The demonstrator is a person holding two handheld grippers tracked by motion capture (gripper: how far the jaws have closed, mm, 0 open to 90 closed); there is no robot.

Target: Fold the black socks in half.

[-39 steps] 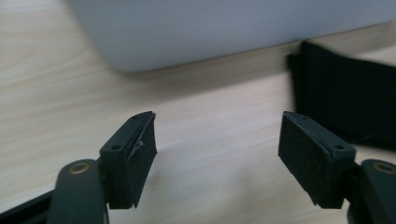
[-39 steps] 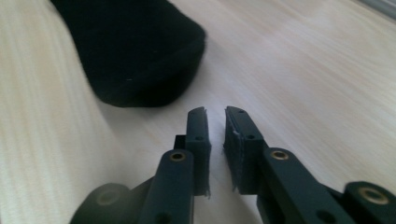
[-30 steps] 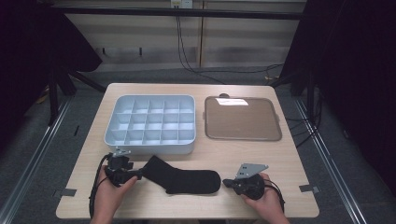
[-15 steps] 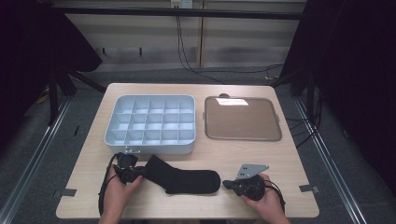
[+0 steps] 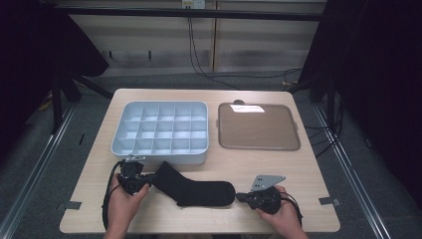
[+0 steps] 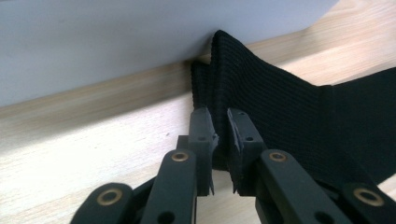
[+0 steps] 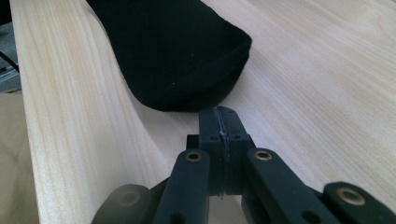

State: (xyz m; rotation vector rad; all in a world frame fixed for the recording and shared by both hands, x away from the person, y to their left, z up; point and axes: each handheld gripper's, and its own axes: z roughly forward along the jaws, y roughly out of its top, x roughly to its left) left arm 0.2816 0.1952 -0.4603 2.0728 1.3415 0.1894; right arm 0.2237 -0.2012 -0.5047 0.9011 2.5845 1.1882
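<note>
High view puts the black sock (image 5: 191,187) flat on the near half of the wooden table (image 5: 308,169), cuff end at your left, toe at your right, just in front of the grey divided tray (image 5: 164,130). Your left gripper (image 5: 141,180) sits at the cuff. Its jaws have just been closing, and in the left gripper view the ribbed cuff (image 6: 243,93) stands between the pads, which now pinch its folded edge. The bite is narrow and near the very border, so before you lift or pull, make sure you have both layers of the cuff and not one loose fold. A thin catch on knit fabric will likely slip.

Your right gripper (image 5: 241,197) rests just off the toe with its jaws clamped together and nothing between them; the right gripper view shows the rounded toe (image 7: 196,79) just ahead of the tips, apart from them. If you mean to fold or roll the sock, I judge you need to part these jaws first, then slide the lower one under the toe along the table instead of pressing down on top.

Keep the left hand low as you move, since the cuff lies against the tray's front wall. The brown lid (image 5: 259,127) stands well clear.
</note>
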